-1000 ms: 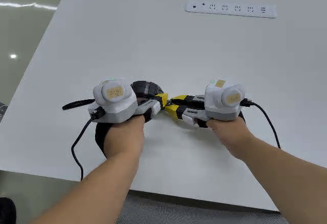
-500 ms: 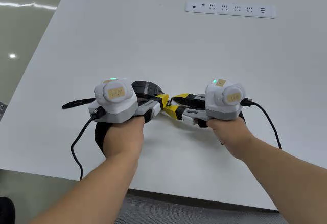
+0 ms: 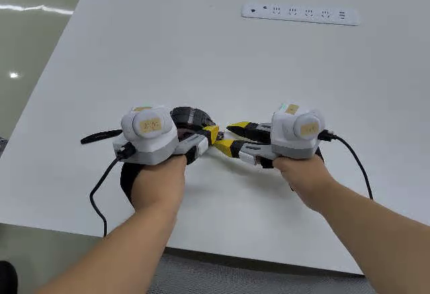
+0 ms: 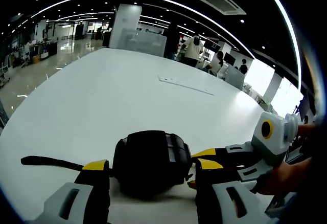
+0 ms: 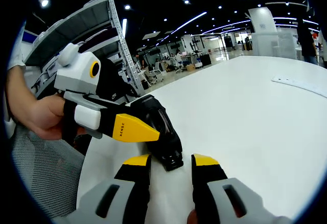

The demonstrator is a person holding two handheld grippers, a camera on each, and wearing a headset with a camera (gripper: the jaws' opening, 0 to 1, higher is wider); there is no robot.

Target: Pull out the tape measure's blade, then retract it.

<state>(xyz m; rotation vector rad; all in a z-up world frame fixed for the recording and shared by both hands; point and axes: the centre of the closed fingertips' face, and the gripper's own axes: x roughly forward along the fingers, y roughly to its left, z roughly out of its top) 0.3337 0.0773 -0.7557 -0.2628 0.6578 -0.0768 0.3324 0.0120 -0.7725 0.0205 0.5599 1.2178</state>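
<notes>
A black tape measure (image 3: 190, 118) rests on the white table (image 3: 201, 52), its wrist strap (image 3: 101, 135) trailing left. My left gripper (image 3: 201, 131) is shut on the case; in the left gripper view the case (image 4: 150, 157) fills the gap between the yellow-tipped jaws of that gripper (image 4: 152, 165). My right gripper (image 3: 232, 137) points left at the case with its jaws apart. In the right gripper view the case's front corner (image 5: 171, 157) lies between the open tips of the right gripper (image 5: 170, 161). No blade can be made out.
A white power strip (image 3: 299, 13) lies at the far side of the table. Black cables (image 3: 101, 186) hang from both grippers over the near table edge (image 3: 222, 250). In the left gripper view, people stand by desks beyond the table.
</notes>
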